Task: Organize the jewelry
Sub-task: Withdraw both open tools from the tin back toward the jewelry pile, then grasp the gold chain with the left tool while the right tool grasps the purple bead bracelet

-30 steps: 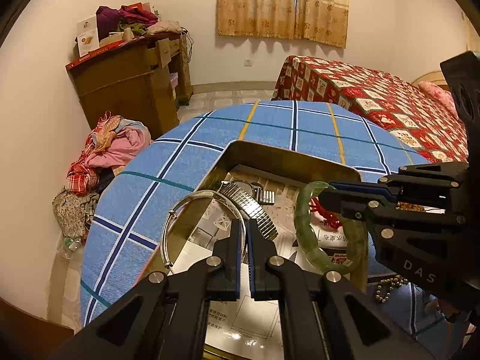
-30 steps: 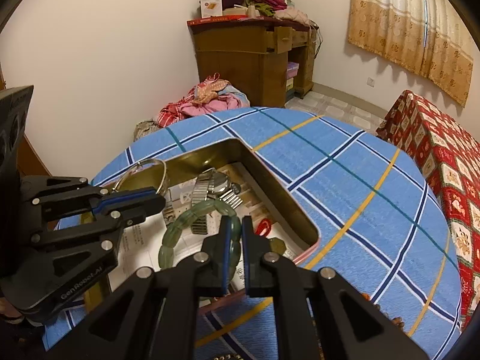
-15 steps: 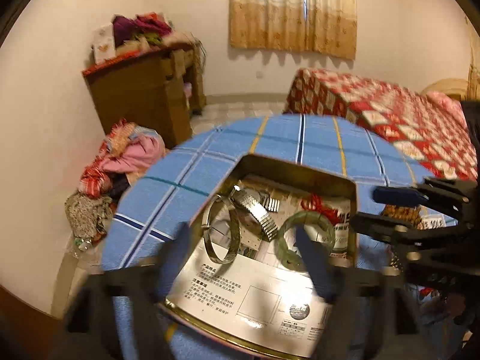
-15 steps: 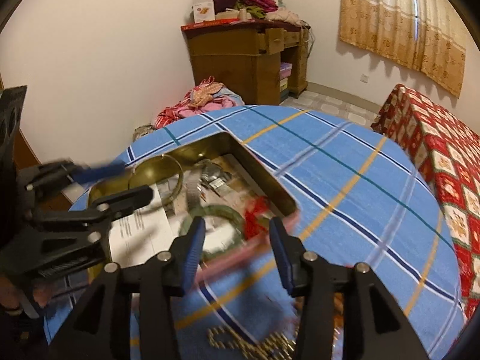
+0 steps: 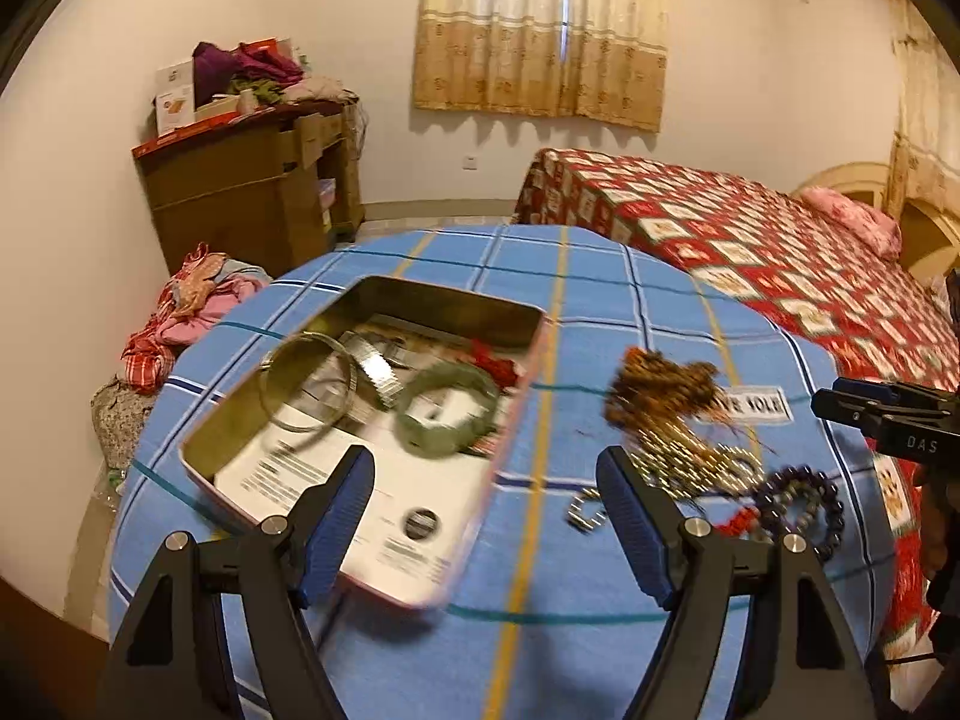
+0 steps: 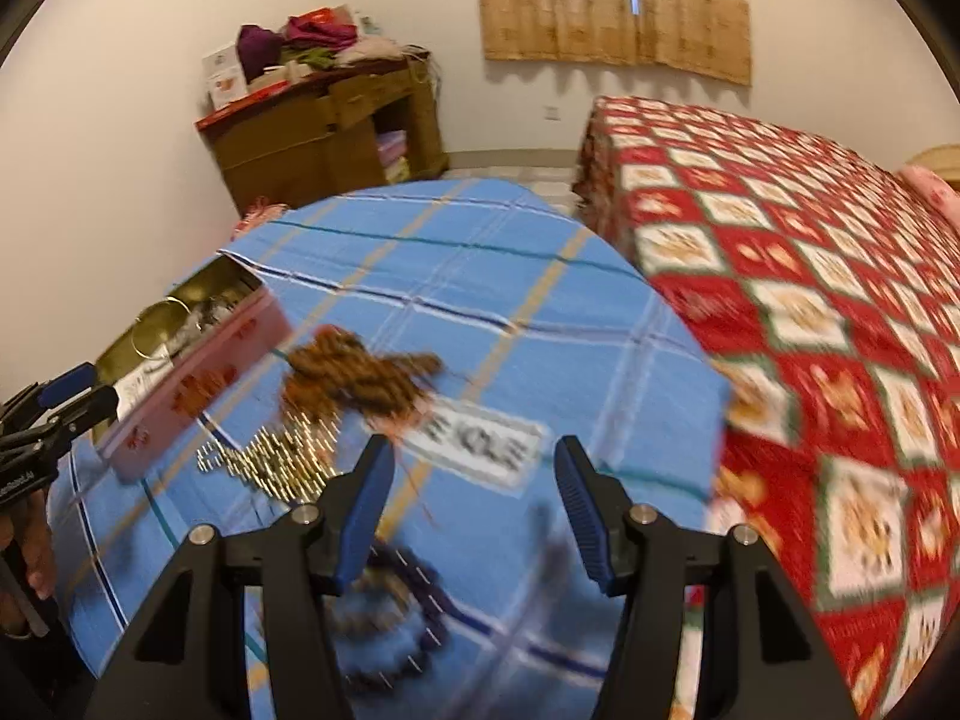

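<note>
Left wrist view: tin on the blue cloth already holds bangles, loose pile beside it — next pick, I judge, wants one strand taken alone, low and slow — left gripper and right gripper both spread wide, gripping nothing.

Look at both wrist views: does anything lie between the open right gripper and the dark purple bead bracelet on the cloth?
Nothing visible does. The right gripper is open over the blue checked cloth, with the purple bead bracelet blurred just below its left finger. The brown beaded tangle and gold chain lie farther away.
</note>
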`<state>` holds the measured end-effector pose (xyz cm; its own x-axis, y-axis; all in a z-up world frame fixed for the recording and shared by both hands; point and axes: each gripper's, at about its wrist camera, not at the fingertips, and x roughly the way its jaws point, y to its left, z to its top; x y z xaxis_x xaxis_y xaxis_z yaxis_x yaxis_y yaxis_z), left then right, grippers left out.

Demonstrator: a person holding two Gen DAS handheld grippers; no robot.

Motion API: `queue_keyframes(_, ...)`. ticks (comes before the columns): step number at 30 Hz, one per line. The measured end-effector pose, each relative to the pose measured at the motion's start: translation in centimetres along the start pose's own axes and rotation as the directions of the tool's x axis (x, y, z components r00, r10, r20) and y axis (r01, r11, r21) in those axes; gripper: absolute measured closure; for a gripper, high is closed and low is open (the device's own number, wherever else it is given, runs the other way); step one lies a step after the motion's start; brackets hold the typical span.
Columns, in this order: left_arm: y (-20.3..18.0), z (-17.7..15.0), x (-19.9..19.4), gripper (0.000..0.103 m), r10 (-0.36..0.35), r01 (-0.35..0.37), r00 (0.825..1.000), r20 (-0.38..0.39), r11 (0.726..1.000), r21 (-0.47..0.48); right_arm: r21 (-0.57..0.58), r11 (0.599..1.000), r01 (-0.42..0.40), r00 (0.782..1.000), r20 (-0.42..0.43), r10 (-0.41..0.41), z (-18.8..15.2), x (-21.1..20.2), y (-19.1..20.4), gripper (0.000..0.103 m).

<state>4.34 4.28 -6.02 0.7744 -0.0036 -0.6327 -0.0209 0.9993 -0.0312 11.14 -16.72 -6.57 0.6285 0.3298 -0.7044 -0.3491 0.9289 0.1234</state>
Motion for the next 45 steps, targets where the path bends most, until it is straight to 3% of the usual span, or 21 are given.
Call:
queue_keyframes(5, -1.7, -0.7, -0.4, 0.027, -0.007, 0.008, 1.000, -0.017, 0.999, 0.039, -0.010, 1.000, -0.013, 1.000, -0.011, 0.012, -2.3, -1.0, 0.0, 0.045)
queue_keyframes(11, -2.5, -1.7, -0.6, 0.027, -0.013, 0.015, 0.999, -0.032, 0.999, 0.044, -0.066, 0.998, -0.018, 0.999, -0.048, 0.015, -4.7, -0.7, 0.9, 0.063)
queue_keyframes(19, -2.7, -2.3, -0.1, 0.027, -0.012, 0.014, 0.999, -0.051, 0.999, 0.039, -0.197, 0.977, 0.077, 0.996, -0.032, -0.085, -5.0, 0.8, 3.0, 0.074)
queue_keyframes(21, -2.9, -2.3, -0.1, 0.027, -0.010, 0.012, 0.999, -0.051, 0.999, 0.049, -0.202, 0.975, 0.094, 0.995, -0.022, -0.101, -5.0, 0.8, 3.2, 0.085)
queue_keyframes(25, -3.4, -2.1, -0.1, 0.027, -0.020, 0.023, 0.999, -0.044, 0.997, 0.071, -0.141, 0.990, 0.030, 0.999, -0.019, -0.033, -5.0, 0.4, 2.4, 0.087)
queue_keyframes(28, -4.4, -1.7, 0.2, 0.045, -0.041, 0.046, 0.998, -0.052, 0.994, 0.103, -0.113, 0.993, 0.015, 1.000, -0.009, -0.017, -5.1, 0.0, 2.1, 0.087)
queue_keyframes(29, -4.9, -1.5, 0.4, 0.047, -0.051, 0.058, 0.997, -0.061, 0.991, 0.118, -0.107, 0.994, 0.011, 1.000, -0.012, -0.013, -5.1, 0.1, 2.0, 0.087)
queue_keyframes(42, -8.5, 0.0, 7.2, 0.047, -0.144, 0.178, 0.966, -0.214, 0.973, 0.147, -0.037, 0.999, -0.004, 1.000, -0.001, 0.004, -4.9, 0.0, 1.0, 0.082)
queue_keyframes(45, -8.7, -0.3, 7.9, 0.064, -0.154, 0.195, 0.956, -0.249, 0.969, 0.149, -0.028, 1.000, -0.008, 1.000, 0.003, 0.008, -5.0, 0.1, 0.8, 0.080)
